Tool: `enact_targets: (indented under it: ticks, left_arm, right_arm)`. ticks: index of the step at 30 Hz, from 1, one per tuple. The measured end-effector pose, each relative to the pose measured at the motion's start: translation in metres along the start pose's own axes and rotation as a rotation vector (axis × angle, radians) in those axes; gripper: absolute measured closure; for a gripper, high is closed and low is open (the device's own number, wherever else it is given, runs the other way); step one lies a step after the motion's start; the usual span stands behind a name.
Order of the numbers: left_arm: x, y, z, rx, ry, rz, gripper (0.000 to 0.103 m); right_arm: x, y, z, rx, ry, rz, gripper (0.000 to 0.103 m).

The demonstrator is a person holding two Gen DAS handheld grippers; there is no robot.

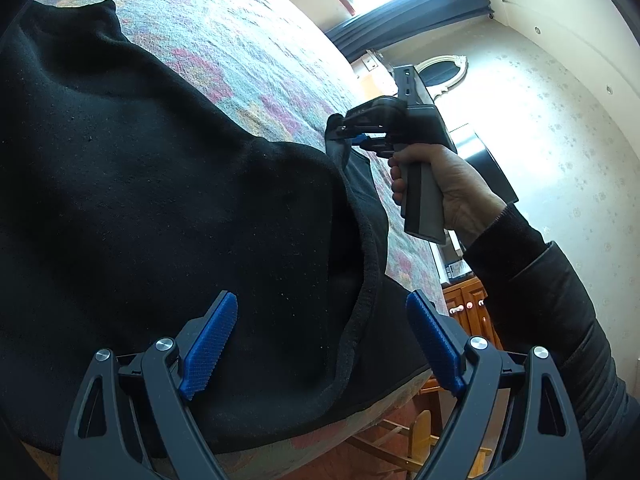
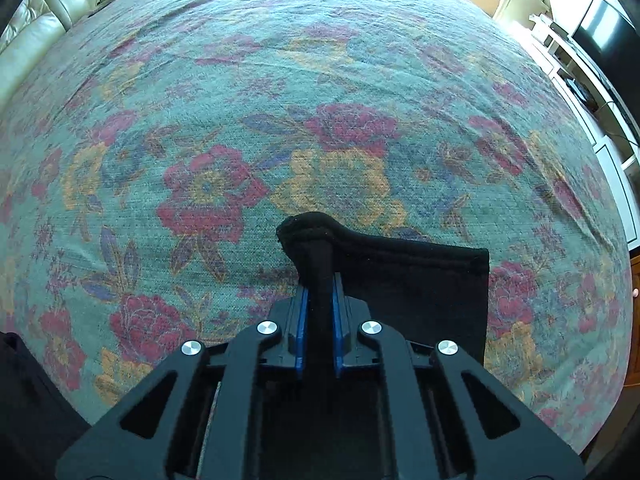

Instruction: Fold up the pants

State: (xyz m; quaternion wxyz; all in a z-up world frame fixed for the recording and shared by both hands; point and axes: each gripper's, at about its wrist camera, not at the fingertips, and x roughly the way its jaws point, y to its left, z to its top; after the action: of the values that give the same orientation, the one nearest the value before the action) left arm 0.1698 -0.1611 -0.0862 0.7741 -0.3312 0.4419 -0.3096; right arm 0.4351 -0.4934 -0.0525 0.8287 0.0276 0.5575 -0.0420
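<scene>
Right gripper (image 2: 319,292) pinches the pants (image 2: 400,276) hem (sharper in its own view); left gripper (image 1: 322,344) gapes, seemingly empty.

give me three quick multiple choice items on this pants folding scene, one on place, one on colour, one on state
1. The black fleece pants lie on:
A a floral bedspread
B a wooden floor
C a glass desk

2. The pads on the left tongs are:
A red
B blue
C white

3. The right tongs are:
A wide open
B out of view
C shut on a fold of the pants

Key:
1 A, the teal floral bedspread spreads under the fabric.
2 B, both pads show blue.
3 C, the pads pinch a raised black fold.
</scene>
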Motion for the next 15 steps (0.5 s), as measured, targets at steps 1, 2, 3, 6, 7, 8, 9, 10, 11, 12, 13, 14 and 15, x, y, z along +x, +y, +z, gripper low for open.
enact_targets:
  ticks: [1, 2, 3, 6, 7, 8, 9, 10, 11, 12, 13, 14, 15]
  left_arm:
    - [-0.001, 0.000, 0.000, 0.001, 0.001, 0.006, 0.018]
    - [-0.001, -0.001, -0.001, -0.001, 0.000, 0.016, 0.018]
    - [-0.001, -0.002, -0.001, -0.008, -0.002, 0.026, 0.018]
    - [-0.005, -0.009, -0.006, -0.063, -0.033, 0.000, 0.018]
    - [-0.006, -0.011, -0.008, -0.094, -0.043, -0.024, 0.018]
    - [-0.006, -0.013, -0.010, -0.133, -0.050, -0.051, 0.018]
    - [-0.006, -0.014, -0.012, -0.173, -0.053, -0.081, 0.018]
    - [-0.005, -0.016, -0.015, -0.211, -0.055, -0.103, 0.018]
    - [-0.003, -0.019, -0.018, -0.245, -0.053, -0.117, 0.018]
    - [-0.001, -0.022, -0.021, -0.282, -0.047, -0.139, 0.018]
    - [0.001, -0.025, -0.024, -0.318, -0.036, -0.160, 0.018]
    - [0.003, -0.029, -0.029, -0.347, -0.024, -0.178, 0.018]
    - [0.004, -0.032, -0.033, -0.366, -0.017, -0.193, 0.018]
  right_arm:
    - [-0.010, -0.008, -0.003, 0.020, -0.025, 0.025, 0.095]
    - [-0.020, -0.014, -0.007, 0.028, -0.046, 0.045, 0.095]
    - [-0.033, -0.023, -0.011, 0.036, -0.075, 0.068, 0.095]
    - [-0.076, -0.055, -0.028, 0.074, -0.164, 0.124, 0.095]
    - [-0.091, -0.064, -0.036, 0.083, -0.195, 0.132, 0.095]
    - [-0.106, -0.076, -0.044, 0.093, -0.225, 0.140, 0.095]
    - [-0.118, -0.088, -0.051, 0.108, -0.254, 0.144, 0.095]
    - [-0.130, -0.100, -0.060, 0.120, -0.278, 0.149, 0.095]
    - [-0.141, -0.110, -0.068, 0.133, -0.300, 0.152, 0.095]
    - [-0.150, -0.122, -0.076, 0.149, -0.319, 0.154, 0.095]
    - [-0.159, -0.132, -0.084, 0.164, -0.337, 0.160, 0.095]
    - [-0.166, -0.142, -0.092, 0.178, -0.352, 0.164, 0.095]
    - [-0.171, -0.150, -0.099, 0.190, -0.362, 0.170, 0.095]
